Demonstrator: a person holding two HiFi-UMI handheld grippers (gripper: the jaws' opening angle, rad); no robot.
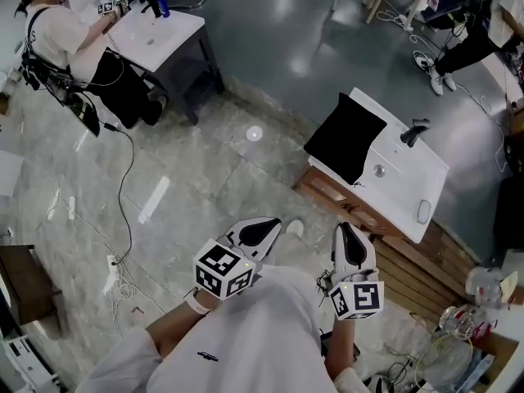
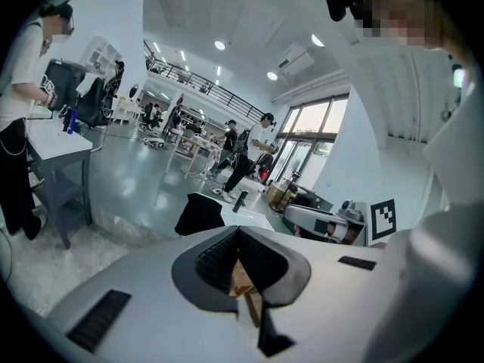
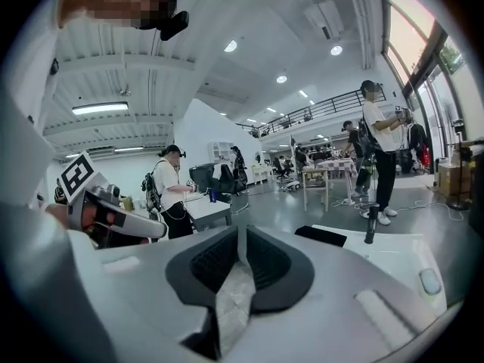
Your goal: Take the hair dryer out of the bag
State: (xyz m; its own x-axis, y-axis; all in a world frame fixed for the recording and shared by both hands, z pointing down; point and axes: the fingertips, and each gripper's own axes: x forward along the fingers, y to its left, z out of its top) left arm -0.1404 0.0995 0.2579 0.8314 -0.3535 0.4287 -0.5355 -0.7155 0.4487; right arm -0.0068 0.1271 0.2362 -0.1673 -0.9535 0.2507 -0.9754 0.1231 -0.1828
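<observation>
Both are kept near the body: the left gripper point(image 1: 264, 231) is shut and empty, the right gripper point(image 1: 349, 240) all but closed, also empty. The black bag point(image 1: 348, 137) is seen ahead on the white table point(image 1: 409, 187), nearer the right one (no dryer is visible).

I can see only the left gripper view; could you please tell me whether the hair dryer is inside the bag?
Observer: No, the black hair dryer stands on the white table, outside the flat black bag and apart from it.
Operator: Thank you; is anything else on that table?
Observer: A white oval object lies by its nearest edge.
Operator: And the right gripper?
Observer: The right gripper has its jaws together, nothing between them.
</observation>
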